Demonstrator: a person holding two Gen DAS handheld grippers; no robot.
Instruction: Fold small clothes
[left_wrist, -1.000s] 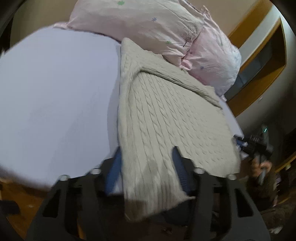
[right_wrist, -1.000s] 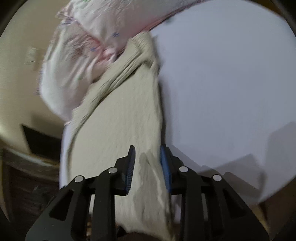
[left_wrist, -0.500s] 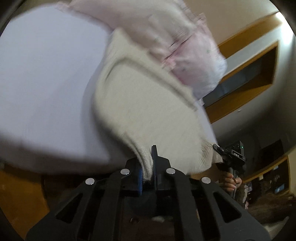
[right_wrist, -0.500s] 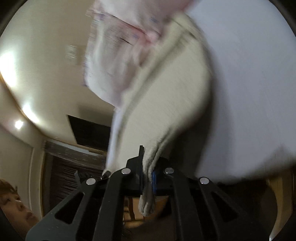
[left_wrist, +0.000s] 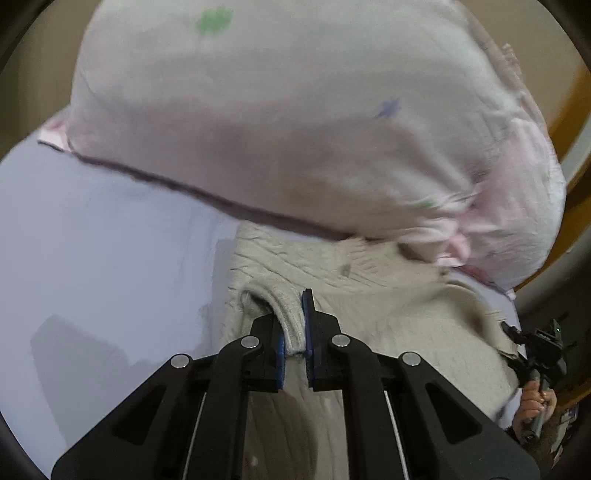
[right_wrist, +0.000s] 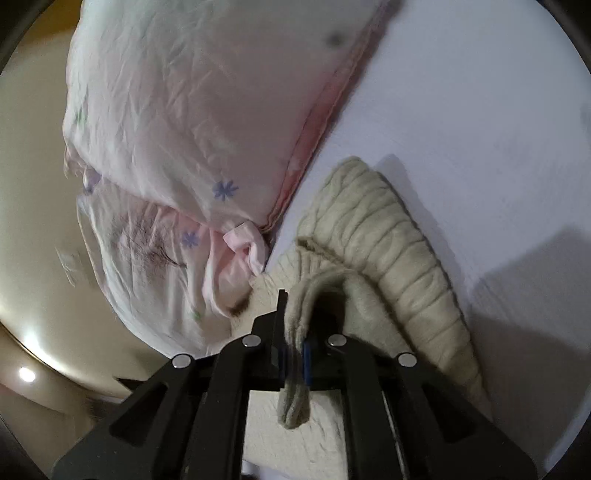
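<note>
On the left, the left gripper (left_wrist: 293, 334) has its jaws clenched on a hem corner of the cream cable-knit sweater (left_wrist: 369, 295), the pinched edge bulging up between the blue pads. The grip sits at the corner rather than mid-hem, which seems chosen so the whole bottom edge travels as one straight line. Beyond it, toward twelve o'clock, the rest of the sweater lies on the pale lavender bed sheet (left_wrist: 110, 240), with its far end tucked against the pink flowered pillow (left_wrist: 295, 129) that fills the upper view. At about four o'clock in that view, the person's right hand (left_wrist: 535, 400) shows at the sheet's edge, holding the other tool.

Moving right, the right gripper (right_wrist: 293, 341) is likewise clamped on the sweater (right_wrist: 406, 266), with a roll of knit gripped between the jaws and a tail of it hanging toward six o'clock. From one to four o'clock the knit bunches into a thick ribbed ridge, probably the fold line forming as the hem is carried over the body, though motion blur makes this uncertain. The pillow (right_wrist: 184, 122) lies at ten to eleven o'clock, the sheet (right_wrist: 480, 110) at two. Holding both corners level likely keeps the fold square; the near pillow could snag the hem on landing.
</note>
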